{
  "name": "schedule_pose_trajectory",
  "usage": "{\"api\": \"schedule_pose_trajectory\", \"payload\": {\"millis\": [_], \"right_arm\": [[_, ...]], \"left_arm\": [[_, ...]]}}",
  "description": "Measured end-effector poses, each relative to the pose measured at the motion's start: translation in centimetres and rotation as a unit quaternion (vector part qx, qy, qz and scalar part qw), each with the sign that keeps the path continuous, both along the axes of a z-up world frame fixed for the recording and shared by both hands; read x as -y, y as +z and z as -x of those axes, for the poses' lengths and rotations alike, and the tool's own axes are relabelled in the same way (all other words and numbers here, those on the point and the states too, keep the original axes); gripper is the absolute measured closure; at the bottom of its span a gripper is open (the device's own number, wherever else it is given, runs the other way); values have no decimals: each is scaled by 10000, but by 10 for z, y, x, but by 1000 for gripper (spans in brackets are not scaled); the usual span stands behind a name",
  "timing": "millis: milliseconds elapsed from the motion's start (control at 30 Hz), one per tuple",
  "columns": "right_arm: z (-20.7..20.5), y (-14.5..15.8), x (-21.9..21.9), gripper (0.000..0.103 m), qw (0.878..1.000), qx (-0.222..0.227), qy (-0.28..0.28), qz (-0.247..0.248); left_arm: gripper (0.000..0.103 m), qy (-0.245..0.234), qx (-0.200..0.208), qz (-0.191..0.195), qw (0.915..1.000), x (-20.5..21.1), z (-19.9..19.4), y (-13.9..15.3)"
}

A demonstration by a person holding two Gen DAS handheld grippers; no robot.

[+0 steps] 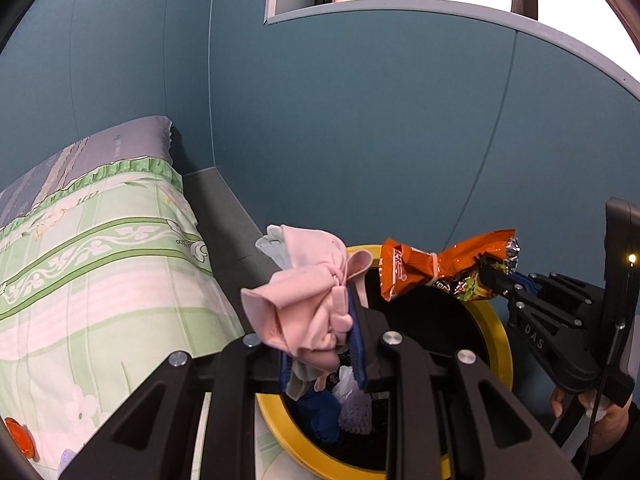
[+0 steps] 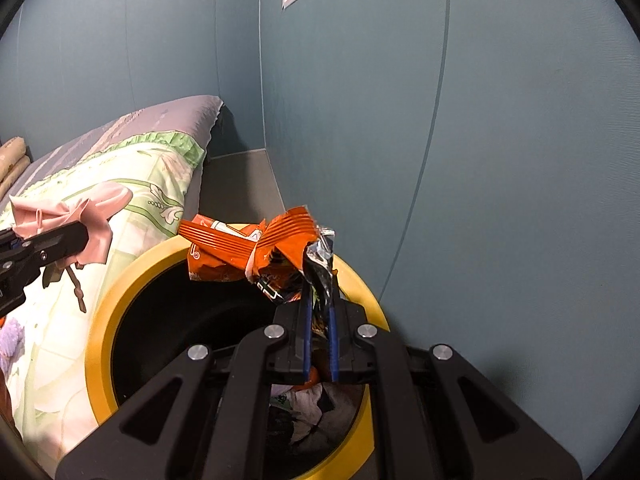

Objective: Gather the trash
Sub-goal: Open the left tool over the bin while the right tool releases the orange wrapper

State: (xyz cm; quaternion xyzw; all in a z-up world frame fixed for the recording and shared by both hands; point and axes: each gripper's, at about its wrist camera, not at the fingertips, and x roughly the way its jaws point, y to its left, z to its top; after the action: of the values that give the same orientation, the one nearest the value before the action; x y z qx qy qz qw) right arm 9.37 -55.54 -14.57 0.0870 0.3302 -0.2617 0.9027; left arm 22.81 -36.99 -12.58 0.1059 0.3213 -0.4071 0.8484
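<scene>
Bin (image 2: 120, 280) between bed (image 2: 140, 176) and wall (image 2: 500, 160); scraps (image 2: 316, 404) apparently inside

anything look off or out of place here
One thing: the left gripper holds a knotted pink cloth over the yellow-rimmed bin, an odd thing among trash. The right gripper holds a crumpled orange snack bag, as expected. Nothing is spilled.

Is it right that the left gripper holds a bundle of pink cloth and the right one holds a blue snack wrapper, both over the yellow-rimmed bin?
Not quite: the snack wrapper is orange, not blue, as the right wrist view shows. The rest stands: the left gripper holds the pink cloth, the right gripper the wrapper, both over the yellow-rimmed bin.
</scene>
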Motion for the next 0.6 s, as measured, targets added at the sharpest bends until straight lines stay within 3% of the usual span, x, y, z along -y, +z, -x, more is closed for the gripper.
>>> {"api": "schedule_pose_trajectory", "payload": {"millis": [367, 467, 533, 600], "right_arm": [[-25, -7, 0, 96, 9999, -118, 46, -54], [-23, -6, 0, 96, 9999, -142, -9, -35], [-21, -5, 2, 94, 9999, -136, -24, -65], [-19, -4, 2, 81, 9999, -106, -35, -84]], "left_arm": [[81, -3, -190, 12, 9998, 8, -6, -8], [74, -10, -206, 37, 9998, 8, -8, -8], [63, 28, -169, 74, 9998, 6, -7, -6], [49, 61, -125, 143, 9998, 2, -6, -4]]}}
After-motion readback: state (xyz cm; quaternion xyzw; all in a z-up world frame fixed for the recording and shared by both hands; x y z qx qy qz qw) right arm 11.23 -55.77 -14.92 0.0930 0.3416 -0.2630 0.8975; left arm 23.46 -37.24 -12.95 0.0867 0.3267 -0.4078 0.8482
